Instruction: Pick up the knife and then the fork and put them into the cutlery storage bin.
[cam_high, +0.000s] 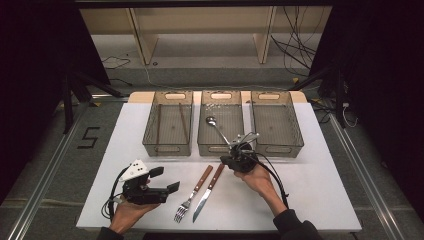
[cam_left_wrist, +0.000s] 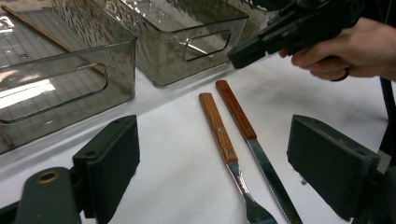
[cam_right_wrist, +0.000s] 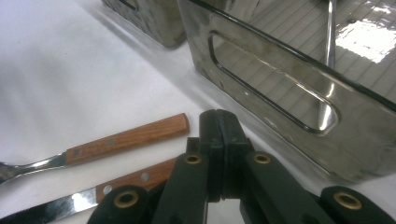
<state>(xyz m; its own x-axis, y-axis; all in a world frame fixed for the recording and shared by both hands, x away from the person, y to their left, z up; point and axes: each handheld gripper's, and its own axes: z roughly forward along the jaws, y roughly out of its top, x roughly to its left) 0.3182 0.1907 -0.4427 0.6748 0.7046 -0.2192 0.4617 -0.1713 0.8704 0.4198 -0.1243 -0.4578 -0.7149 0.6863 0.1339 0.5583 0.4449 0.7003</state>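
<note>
**Where everything sits around your two grippers**

Your right gripper (cam_high: 243, 150) hangs just over the top ends of the wooden-handled knife (cam_high: 209, 191) and the wooden-handled fork (cam_high: 194, 193), which lie side by side on the white table (cam_high: 320, 190), fork to the left of knife. Right behind that gripper stands the middle one of three clear plastic bins (cam_high: 220, 129), with a long metal spoon (cam_high: 218, 129) lying in it. The left bin (cam_high: 168, 129) holds a thin wooden stick (cam_high: 183, 122); the right bin (cam_high: 276, 129) stands behind and to the right. Your left gripper (cam_high: 161, 179) rests near the table's front edge, well left of the fork, with the left bin behind it.
</note>
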